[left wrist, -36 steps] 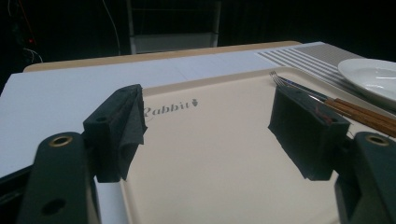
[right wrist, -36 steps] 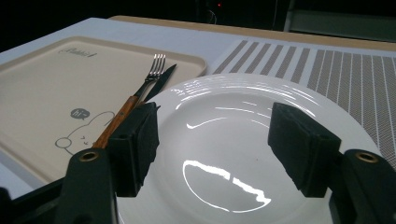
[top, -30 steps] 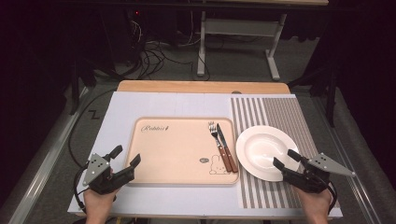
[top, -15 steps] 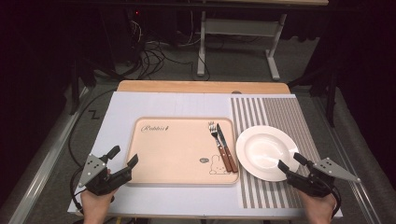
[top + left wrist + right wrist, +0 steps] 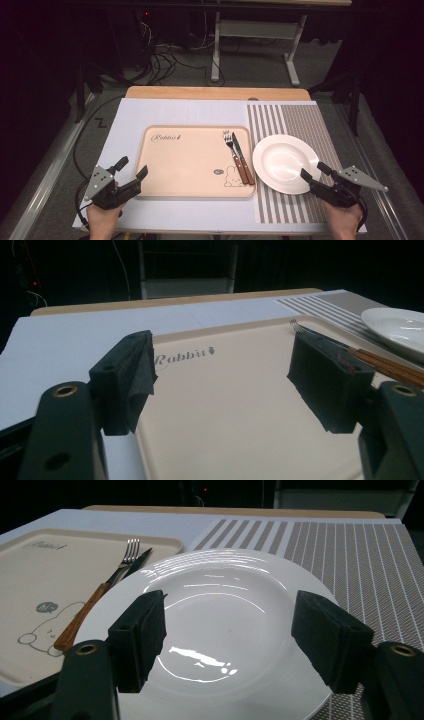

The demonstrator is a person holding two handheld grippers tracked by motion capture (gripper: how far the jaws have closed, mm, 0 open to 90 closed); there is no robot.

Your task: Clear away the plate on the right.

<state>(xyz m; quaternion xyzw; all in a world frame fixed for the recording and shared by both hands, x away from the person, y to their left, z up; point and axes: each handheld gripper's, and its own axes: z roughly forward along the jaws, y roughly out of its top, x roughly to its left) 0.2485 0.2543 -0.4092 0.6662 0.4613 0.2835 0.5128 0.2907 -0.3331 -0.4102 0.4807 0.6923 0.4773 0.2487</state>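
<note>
A beige tray (image 5: 190, 160) with "Rabbit" lettering lies mid-table. A fork (image 5: 230, 145) and a wooden-handled knife (image 5: 241, 159) rest side by side along its right part. A white plate (image 5: 285, 162) sits on the striped mat just right of the tray. My left gripper (image 5: 133, 166) is open and empty at the tray's near left corner, its jaws spanning the tray (image 5: 240, 430) edge; the left gripper (image 5: 225, 372) faces the fork (image 5: 305, 330). My right gripper (image 5: 313, 170) is open and empty at the plate's near right rim, with the plate (image 5: 220, 600) beyond the right gripper (image 5: 240, 630).
A grey striped mat (image 5: 300, 125) covers the table's right part and a white sheet (image 5: 135, 120) covers the rest. A wooden table edge (image 5: 215, 93) runs along the back. Cables and a metal frame (image 5: 255, 30) stand on the floor beyond.
My right gripper has slid slightly right and toward the near edge, still open by the plate. The left gripper has barely moved.
</note>
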